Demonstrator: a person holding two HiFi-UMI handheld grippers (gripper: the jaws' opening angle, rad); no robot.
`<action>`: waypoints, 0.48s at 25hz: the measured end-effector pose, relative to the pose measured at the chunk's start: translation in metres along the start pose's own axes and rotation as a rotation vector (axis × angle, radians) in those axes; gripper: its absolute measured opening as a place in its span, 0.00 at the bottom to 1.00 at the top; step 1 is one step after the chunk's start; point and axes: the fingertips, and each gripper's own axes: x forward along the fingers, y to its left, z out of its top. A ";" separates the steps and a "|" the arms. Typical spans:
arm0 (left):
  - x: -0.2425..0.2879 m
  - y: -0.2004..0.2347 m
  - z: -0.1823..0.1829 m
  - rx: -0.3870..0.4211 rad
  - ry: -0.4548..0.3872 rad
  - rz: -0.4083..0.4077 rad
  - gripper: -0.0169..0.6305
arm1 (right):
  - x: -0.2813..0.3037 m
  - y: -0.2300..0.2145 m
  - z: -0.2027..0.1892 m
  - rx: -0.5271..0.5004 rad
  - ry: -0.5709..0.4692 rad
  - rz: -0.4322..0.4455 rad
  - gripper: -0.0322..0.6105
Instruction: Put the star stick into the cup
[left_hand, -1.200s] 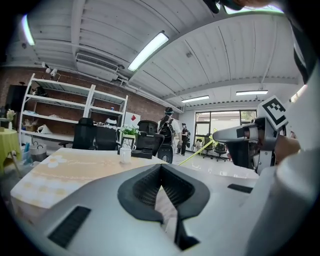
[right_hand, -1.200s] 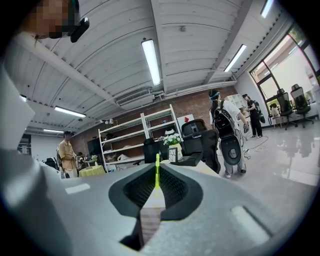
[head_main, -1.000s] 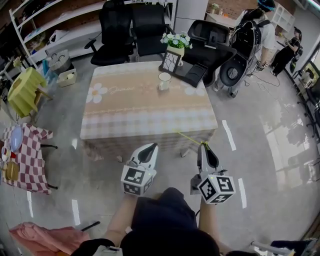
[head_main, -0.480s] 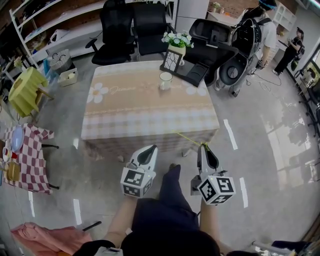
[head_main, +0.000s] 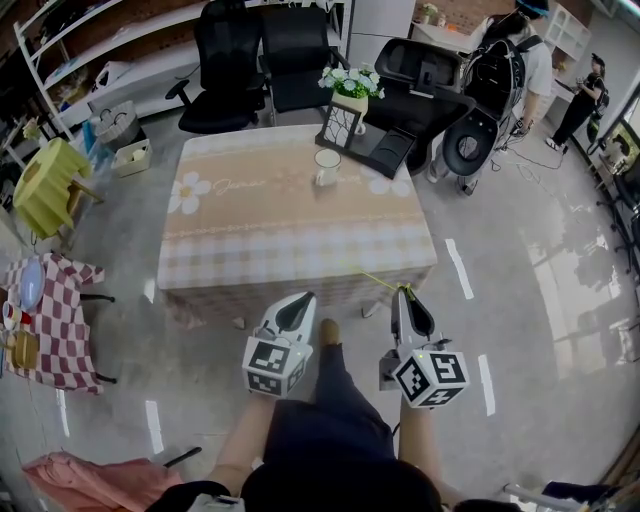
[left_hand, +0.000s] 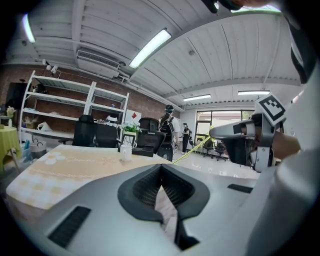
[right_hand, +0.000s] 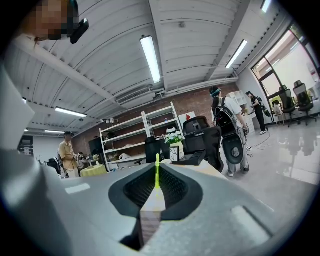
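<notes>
Star stick: thin yellow line, star end too small to tell; near end hidden in right tongs. Cup inside unreadable. Checked counter at left, cut by edge.

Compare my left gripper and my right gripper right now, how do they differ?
The right gripper is clamped on the thin yellow-green star stick, which juts leftward toward the table's near edge; the left gripper holds nothing. In the head view the left gripper leans rightward, while the right gripper points nearly straight ahead. Shared: both have closed jaws, carry a marker cube, and sit short of the table, far from the cup.
</notes>
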 end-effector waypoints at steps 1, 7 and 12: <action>0.003 0.001 0.000 -0.002 0.001 0.000 0.04 | 0.003 -0.001 0.000 0.000 0.002 0.002 0.08; 0.023 0.011 0.010 -0.010 -0.009 0.001 0.04 | 0.025 -0.009 0.009 -0.002 0.003 0.011 0.08; 0.043 0.019 0.019 -0.013 -0.011 0.006 0.04 | 0.045 -0.020 0.016 -0.004 0.007 0.007 0.08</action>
